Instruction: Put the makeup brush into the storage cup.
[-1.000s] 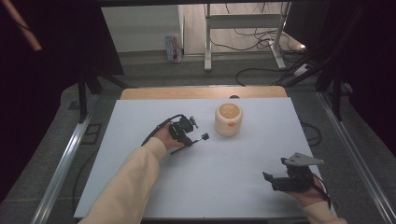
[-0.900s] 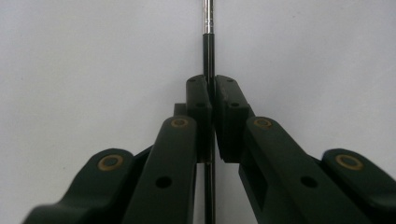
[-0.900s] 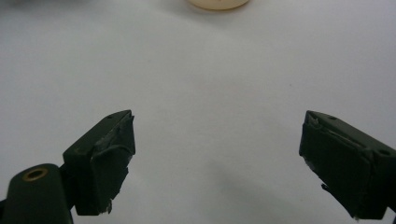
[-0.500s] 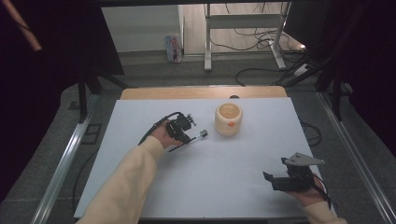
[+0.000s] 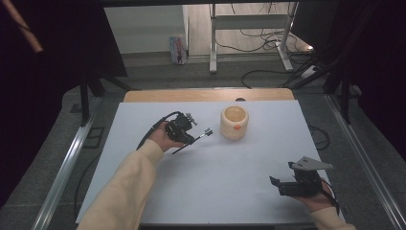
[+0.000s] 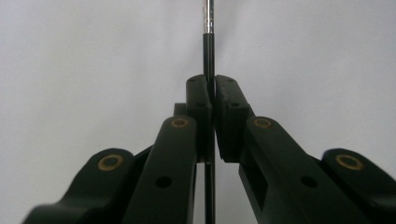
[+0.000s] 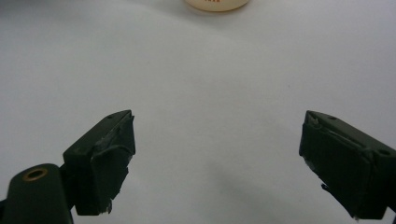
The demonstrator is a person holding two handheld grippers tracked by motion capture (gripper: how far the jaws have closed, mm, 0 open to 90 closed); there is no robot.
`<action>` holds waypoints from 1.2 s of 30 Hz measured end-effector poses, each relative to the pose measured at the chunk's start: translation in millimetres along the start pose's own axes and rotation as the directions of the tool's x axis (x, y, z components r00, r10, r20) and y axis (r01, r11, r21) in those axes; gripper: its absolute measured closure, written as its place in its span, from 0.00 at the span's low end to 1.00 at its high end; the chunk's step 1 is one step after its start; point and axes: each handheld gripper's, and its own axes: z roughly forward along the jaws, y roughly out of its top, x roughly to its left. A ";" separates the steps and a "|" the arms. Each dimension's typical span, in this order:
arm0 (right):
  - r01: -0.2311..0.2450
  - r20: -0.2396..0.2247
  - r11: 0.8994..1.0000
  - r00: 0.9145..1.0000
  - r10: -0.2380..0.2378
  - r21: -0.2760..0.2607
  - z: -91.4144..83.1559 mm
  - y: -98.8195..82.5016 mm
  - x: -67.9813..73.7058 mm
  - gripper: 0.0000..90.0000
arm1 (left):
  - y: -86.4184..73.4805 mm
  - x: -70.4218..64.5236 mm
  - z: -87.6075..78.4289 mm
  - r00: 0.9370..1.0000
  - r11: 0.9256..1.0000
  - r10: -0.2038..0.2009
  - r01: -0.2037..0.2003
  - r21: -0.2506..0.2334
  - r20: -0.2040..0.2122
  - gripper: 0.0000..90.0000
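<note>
My left gripper [image 5: 190, 138] is left of the table's middle, shut on a thin black stick [image 5: 203, 133] that slants up to the right toward a cream cup [image 5: 234, 122]. The stick's tip ends a little left of the cup, apart from it. In the left gripper view the stick [image 6: 208, 56] runs straight up between the closed jaws of the left gripper [image 6: 212, 88], and a silver band [image 6: 208, 14] shows near its far end. My right gripper [image 5: 276, 187] rests at the front right, open with nothing between its jaws, seen again in its own view [image 7: 217, 158].
The cup, with an orange mark on its side, stands upright at the back middle of the white table top [image 5: 230, 167]; its base [image 7: 217, 4] shows at the top of the right gripper view. A wooden strip [image 5: 206, 95] runs along the far edge.
My left gripper has risen a little with the stick still in its jaws, and the stick's tip now sits higher in the picture. The right gripper has stayed put.
</note>
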 end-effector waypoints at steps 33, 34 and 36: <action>-0.006 -0.006 1.000 1.000 0.006 -0.002 1.0 1.3 1.7 0.12 | -28.3 -10.9 -35.8 0.997 0.970 -0.069 0.077 -0.230 0.045 0.96; -0.007 -0.006 1.000 1.000 0.007 -0.002 1.1 1.4 1.8 0.12 | -28.8 -11.6 -35.5 0.996 0.968 -0.071 0.080 -0.237 0.047 0.96; -0.007 -0.008 1.000 1.000 0.007 -0.003 1.2 1.6 1.9 0.12 | -29.9 -12.4 -35.8 0.996 0.966 -0.075 0.084 -0.243 0.047 0.96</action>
